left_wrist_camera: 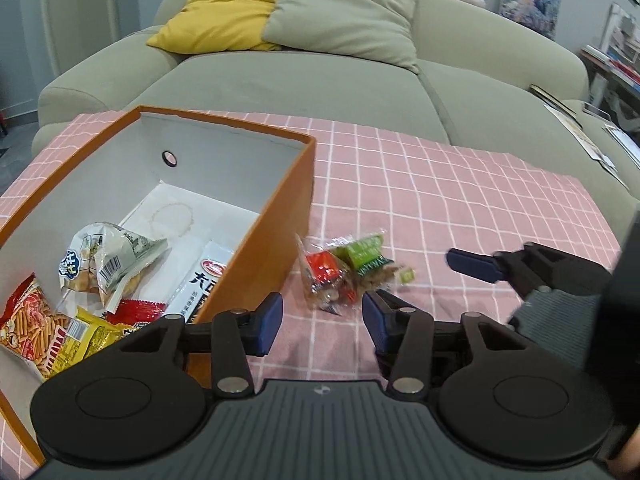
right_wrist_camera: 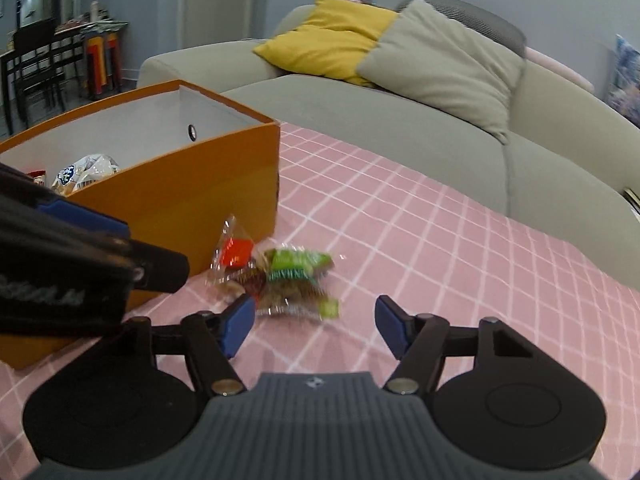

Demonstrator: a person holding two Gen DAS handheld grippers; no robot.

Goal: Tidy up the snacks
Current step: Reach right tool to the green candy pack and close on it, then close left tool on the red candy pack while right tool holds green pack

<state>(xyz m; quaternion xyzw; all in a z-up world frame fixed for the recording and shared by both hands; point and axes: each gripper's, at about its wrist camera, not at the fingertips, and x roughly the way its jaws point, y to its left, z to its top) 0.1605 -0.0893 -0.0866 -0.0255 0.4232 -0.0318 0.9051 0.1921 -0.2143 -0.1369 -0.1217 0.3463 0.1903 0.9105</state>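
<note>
Claws [left_wrist_camera: 320, 316] [right_wrist_camera: 314, 326] both gape partway, empty, near snack packets [left_wrist_camera: 344, 272].

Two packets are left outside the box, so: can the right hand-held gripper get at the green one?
Probably yes: the right hand-held gripper is open, the green packet lies just ahead on bare cloth, unobstructed.

The table [left_wrist_camera: 440, 184] wore a pink cloth crossed by a white grid. At left the box [left_wrist_camera: 294, 200] was orange outside and white within, holding red, yellow and silver-white packets [left_wrist_camera: 108, 260]. At centre lay clear snack bags [right_wrist_camera: 280, 276] with red and green labels. Each black hand-held gripper had blue pads [left_wrist_camera: 268, 322]. Upper frame: grey-green sofa [left_wrist_camera: 320, 84], a yellow cushion [left_wrist_camera: 224, 8] beside a sage one
</note>
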